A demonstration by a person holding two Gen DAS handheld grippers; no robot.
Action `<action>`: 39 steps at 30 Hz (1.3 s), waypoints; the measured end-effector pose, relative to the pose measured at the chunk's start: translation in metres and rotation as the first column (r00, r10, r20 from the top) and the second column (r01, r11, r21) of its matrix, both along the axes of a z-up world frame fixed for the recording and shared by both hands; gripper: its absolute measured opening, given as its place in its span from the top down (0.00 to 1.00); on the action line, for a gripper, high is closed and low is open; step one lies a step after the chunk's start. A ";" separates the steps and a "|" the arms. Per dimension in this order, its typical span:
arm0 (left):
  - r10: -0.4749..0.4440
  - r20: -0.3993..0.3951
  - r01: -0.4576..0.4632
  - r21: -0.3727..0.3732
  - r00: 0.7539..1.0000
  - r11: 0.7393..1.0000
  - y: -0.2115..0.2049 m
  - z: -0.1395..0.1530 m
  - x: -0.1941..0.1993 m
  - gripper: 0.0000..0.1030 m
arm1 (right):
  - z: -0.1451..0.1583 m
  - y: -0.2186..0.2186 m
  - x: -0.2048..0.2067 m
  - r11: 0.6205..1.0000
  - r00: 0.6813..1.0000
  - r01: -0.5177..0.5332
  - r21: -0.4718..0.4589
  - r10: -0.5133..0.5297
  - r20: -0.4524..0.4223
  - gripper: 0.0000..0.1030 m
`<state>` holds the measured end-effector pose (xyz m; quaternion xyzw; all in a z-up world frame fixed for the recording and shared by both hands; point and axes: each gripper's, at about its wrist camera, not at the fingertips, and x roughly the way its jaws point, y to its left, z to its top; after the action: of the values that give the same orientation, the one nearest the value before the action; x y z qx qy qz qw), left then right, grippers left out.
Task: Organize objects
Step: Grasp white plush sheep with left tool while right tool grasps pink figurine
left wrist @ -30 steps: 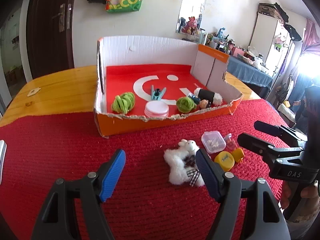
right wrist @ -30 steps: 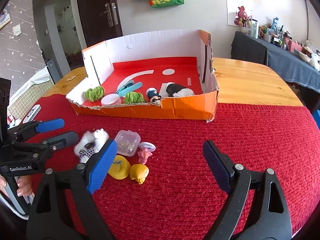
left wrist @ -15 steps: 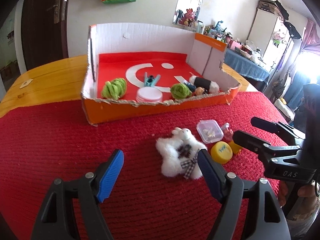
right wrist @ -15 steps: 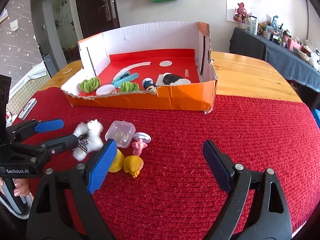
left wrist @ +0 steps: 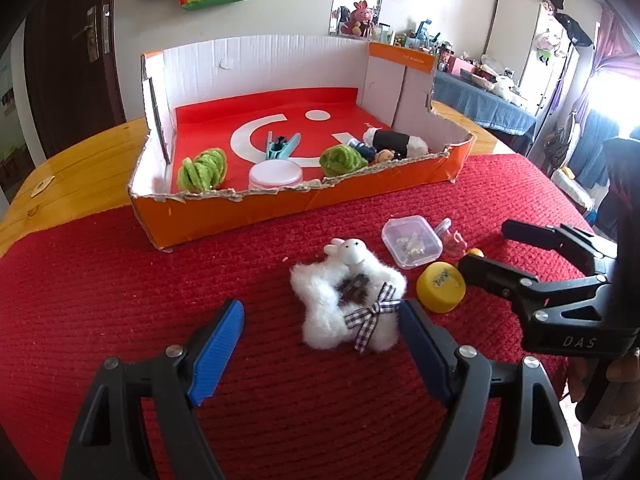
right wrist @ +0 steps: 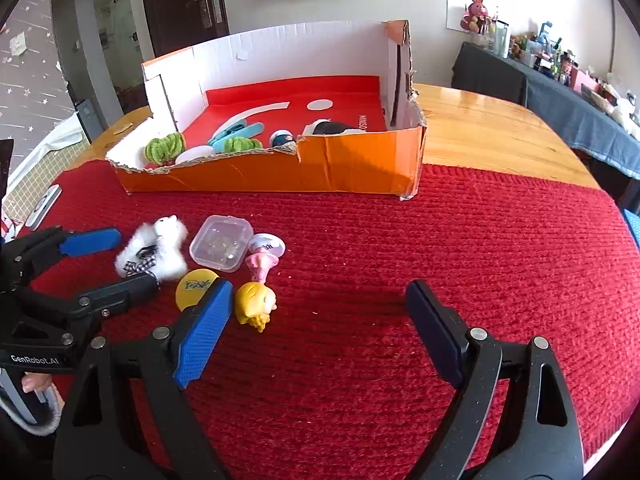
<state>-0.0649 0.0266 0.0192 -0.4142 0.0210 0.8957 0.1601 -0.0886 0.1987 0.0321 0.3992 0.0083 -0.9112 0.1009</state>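
Note:
A white fluffy plush (left wrist: 344, 300) with a checked bow lies on the red mat, just ahead of my left gripper (left wrist: 320, 312). The jaws are opening, and the plush sits by the right finger without being pressed. In the right wrist view, the plush (right wrist: 160, 248) lies between the left gripper's (right wrist: 134, 258) fingers. Beside it are a clear plastic case (left wrist: 412, 240), a yellow cap (left wrist: 440, 286), a pink figure (right wrist: 262, 264) and a yellow-haired doll head (right wrist: 254, 304). My right gripper (right wrist: 320, 292) stands open over bare mat, to the right of these items.
An orange cardboard box (left wrist: 300, 204) with a torn front wall stands behind the items. It holds two green yarn bundles, a white round lid, a teal clip, a small doll and a black-and-white plush. The red mat covers a wooden table (right wrist: 480, 128). A flat device (right wrist: 42, 206) lies at the mat's left edge.
The left gripper has shifted so the plush now lies ahead between its fingertips, no longer behind the right finger. Its jaws stand slightly wider. The right gripper has barely moved.

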 end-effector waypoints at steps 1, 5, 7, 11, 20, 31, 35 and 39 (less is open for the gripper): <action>0.001 -0.001 -0.001 -0.004 1.000 1.000 0.000 0.000 0.000 0.21 | 0.000 0.001 0.000 1.000 1.000 0.002 0.003 -0.002 -0.002 0.15; 0.015 -0.004 -0.015 -0.017 1.000 1.000 -0.007 0.001 -0.003 0.21 | 0.002 0.006 0.000 1.000 1.000 0.011 0.003 -0.011 -0.002 0.15; 0.035 -0.009 -0.036 -0.032 0.999 0.999 -0.011 0.001 -0.005 0.21 | 0.004 0.008 -0.001 1.000 1.000 0.010 0.001 -0.010 0.001 0.15; 0.024 -0.008 -0.025 -0.040 1.000 0.999 -0.012 0.001 -0.007 0.21 | 0.004 0.005 -0.002 1.000 1.000 -0.009 0.014 0.009 0.006 0.15; -0.064 -0.003 0.064 -0.039 0.998 0.997 -0.002 0.002 -0.012 0.32 | 0.000 -0.013 -0.007 0.996 0.998 -0.064 0.067 0.064 0.005 0.19; -0.147 -0.029 0.146 -0.055 0.989 0.988 0.008 0.000 -0.006 0.53 | -0.002 -0.023 -0.005 0.990 0.991 -0.132 0.048 0.132 -0.010 0.61; -0.161 -0.043 0.158 -0.056 0.986 0.986 0.010 0.000 -0.002 0.60 | -0.002 -0.024 -0.002 0.986 0.986 -0.164 0.036 0.164 -0.021 0.78; -0.162 -0.051 0.160 -0.041 0.985 0.986 0.009 0.002 0.000 0.61 | -0.001 -0.021 -0.001 0.986 0.985 -0.168 0.008 0.169 -0.031 0.81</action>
<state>-0.0654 0.0357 0.0208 -0.3896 0.0752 0.8903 0.2236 -0.0891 0.1780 0.0310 0.3831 0.0462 -0.9055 0.1763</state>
